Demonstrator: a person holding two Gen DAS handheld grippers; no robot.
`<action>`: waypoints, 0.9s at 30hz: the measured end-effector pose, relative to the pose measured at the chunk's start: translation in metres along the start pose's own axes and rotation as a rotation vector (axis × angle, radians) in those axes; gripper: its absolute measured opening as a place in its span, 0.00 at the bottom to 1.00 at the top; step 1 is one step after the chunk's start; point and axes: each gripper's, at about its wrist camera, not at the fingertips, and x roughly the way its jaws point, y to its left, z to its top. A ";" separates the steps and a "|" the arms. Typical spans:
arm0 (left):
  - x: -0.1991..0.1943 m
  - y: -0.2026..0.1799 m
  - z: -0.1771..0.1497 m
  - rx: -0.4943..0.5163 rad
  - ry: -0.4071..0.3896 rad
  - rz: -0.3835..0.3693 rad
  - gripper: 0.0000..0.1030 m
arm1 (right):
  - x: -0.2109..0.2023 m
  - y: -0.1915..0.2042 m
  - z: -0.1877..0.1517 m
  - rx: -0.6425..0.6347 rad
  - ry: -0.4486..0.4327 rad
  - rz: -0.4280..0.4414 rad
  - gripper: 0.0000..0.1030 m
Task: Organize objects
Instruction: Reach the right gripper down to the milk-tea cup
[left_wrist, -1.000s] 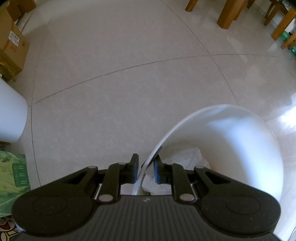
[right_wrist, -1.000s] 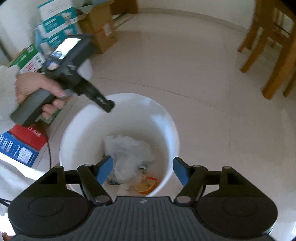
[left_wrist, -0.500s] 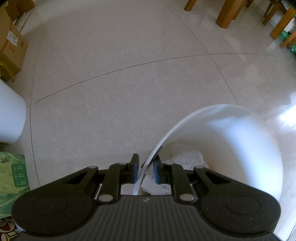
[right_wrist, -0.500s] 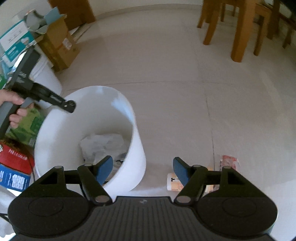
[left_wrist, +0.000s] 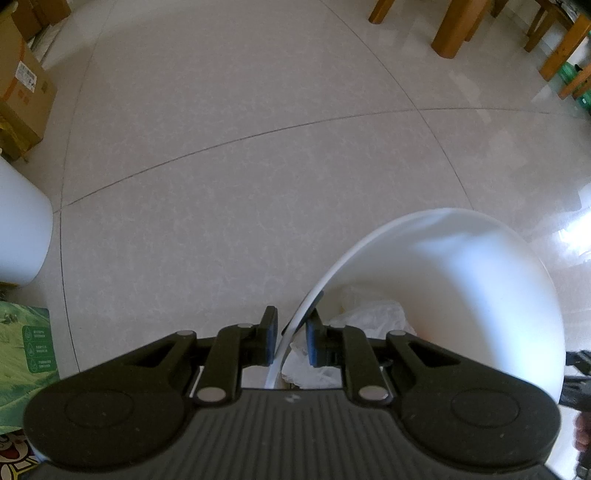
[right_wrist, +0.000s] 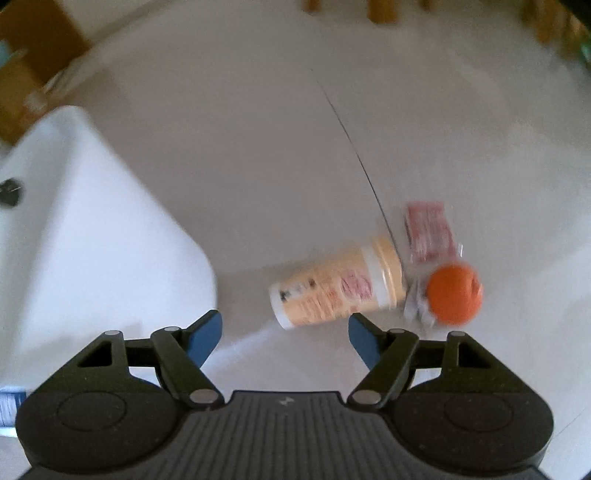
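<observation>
On the tiled floor (left_wrist: 258, 192): left hand-held gripper (left_wrist: 291, 341) clamped on the rim of the white bin (left_wrist: 461, 273); right hand-held gripper (right_wrist: 285, 338) spread apart above litter.
Left to right in the left wrist view: a cardboard box (left_wrist: 22, 92), a white container (left_wrist: 20, 229), then the bin, with crumpled white plastic (left_wrist: 354, 332) inside it. In the blurred right wrist view: the bin wall (right_wrist: 92, 236) at left, an orange-labelled bottle (right_wrist: 336, 286) lying on its side just ahead of the parted blue pads (right_wrist: 203, 339), an orange ball (right_wrist: 454, 293) just beside the bottle's cap end, and a red packet (right_wrist: 430, 230) behind them.
</observation>
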 end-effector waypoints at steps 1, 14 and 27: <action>0.000 0.000 0.000 0.000 0.000 0.000 0.14 | 0.010 -0.006 -0.002 0.040 0.004 -0.003 0.78; -0.001 -0.001 0.001 0.001 -0.002 0.000 0.14 | 0.087 -0.077 0.004 0.686 -0.001 0.068 0.91; -0.002 -0.002 0.001 0.008 -0.004 0.005 0.14 | 0.129 -0.084 0.007 0.848 -0.026 -0.010 0.92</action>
